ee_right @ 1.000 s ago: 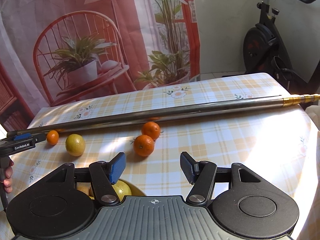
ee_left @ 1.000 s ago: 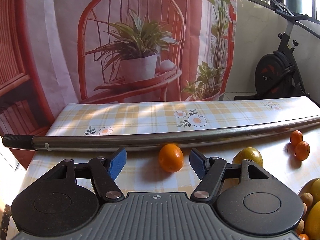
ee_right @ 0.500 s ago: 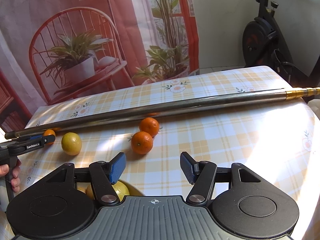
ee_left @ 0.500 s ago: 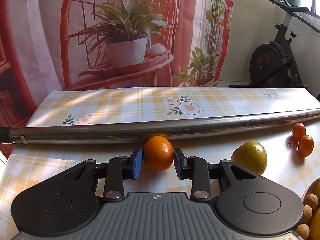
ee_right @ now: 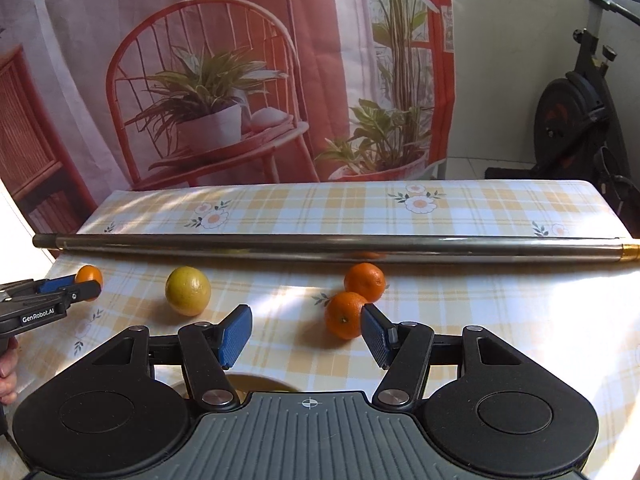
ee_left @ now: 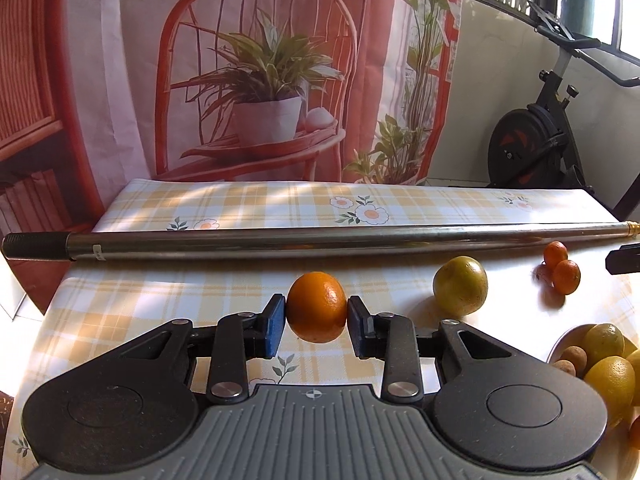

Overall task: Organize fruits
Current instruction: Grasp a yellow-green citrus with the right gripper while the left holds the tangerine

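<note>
Orange point(ee_left: 317, 307) clamped between both blue pads of left gripper point(ee_left: 316, 318), seemingly lifted clear of checked tablecloth point(ee_left: 160, 300), near side of steel pole point(ee_left: 320, 240). Bowl point(ee_left: 564, 344) with lemons sits right of held orange, near edge; judged destination, so carry goes rightward. Green-yellow citrus point(ee_left: 461, 286) lies between, on cloth. Right gripper point(ee_right: 306, 334) wide open, holding nothing; nearer mandarin point(ee_right: 345, 315) just left of its right pad, second mandarin point(ee_right: 365, 282) touching behind.

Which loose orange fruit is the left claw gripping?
The orange clamped between the left claw's pads, left of the yellow-green citrus. The two small mandarins lie loose, farther right.
</note>
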Available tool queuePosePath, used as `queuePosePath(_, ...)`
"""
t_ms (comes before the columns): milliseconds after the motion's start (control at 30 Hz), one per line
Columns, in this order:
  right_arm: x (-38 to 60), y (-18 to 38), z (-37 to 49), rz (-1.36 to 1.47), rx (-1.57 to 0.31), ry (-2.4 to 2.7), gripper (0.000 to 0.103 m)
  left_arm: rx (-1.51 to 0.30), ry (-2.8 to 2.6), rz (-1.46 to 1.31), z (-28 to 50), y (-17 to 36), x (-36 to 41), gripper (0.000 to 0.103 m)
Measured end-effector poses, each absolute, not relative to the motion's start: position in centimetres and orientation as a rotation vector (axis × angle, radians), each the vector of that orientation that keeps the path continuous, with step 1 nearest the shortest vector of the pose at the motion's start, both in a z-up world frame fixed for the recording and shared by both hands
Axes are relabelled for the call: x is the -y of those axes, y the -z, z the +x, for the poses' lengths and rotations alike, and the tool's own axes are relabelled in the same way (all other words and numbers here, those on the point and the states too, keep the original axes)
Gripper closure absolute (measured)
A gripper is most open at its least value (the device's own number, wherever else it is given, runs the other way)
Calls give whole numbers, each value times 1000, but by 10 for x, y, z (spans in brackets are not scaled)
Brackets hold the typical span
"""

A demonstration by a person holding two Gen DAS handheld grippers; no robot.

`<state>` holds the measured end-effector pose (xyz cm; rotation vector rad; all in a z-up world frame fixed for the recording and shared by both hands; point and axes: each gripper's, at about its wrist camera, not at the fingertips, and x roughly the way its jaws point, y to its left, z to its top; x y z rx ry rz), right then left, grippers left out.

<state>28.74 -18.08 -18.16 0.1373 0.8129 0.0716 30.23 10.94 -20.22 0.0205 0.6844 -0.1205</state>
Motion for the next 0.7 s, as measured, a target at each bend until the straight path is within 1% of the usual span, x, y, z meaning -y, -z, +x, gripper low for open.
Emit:
queuePosePath(200, 127, 182, 323, 27, -804, -261, 48, -670, 111, -6, 265, 191, -112, 68)
queuePosePath(400, 76, 199, 358, -73, -857, -373, 50, -625, 102, -73, 243, 183, -124, 68)
queuePosePath(567, 56, 220, 382, -162, -925, -350, 53, -634, 71, -89, 239, 185, -134, 68)
queuePosePath(700, 51, 230, 389, -184, -945, -322, 53, -632, 54, -114, 233, 187, -141, 68)
